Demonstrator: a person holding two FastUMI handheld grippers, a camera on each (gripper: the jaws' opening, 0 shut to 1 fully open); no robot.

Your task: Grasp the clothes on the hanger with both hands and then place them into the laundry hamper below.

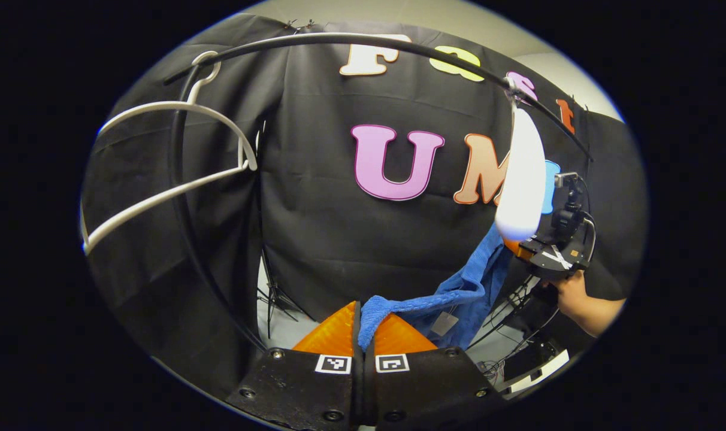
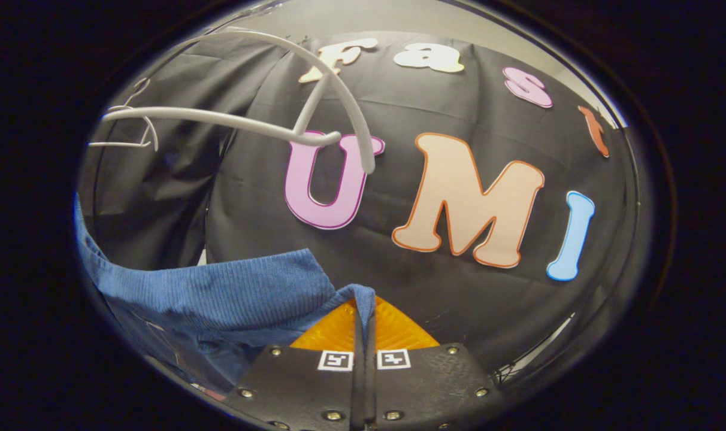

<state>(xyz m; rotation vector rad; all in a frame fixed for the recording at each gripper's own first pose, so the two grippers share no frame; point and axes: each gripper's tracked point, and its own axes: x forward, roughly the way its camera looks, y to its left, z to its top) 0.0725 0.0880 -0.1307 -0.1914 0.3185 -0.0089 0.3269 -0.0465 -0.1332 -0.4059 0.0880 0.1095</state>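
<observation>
left tongs: closed on one end of blue knit garment | right tongs: closed on other end | garment slung between both, off white hanger, long axis tongs-to-tongs | hamper out of frame, judged below

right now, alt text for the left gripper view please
The left gripper has its fingers shut on a corner of a blue garment, which stretches right to the other gripper, held by a hand. An empty white hanger hangs from a black rail at upper left.
</observation>
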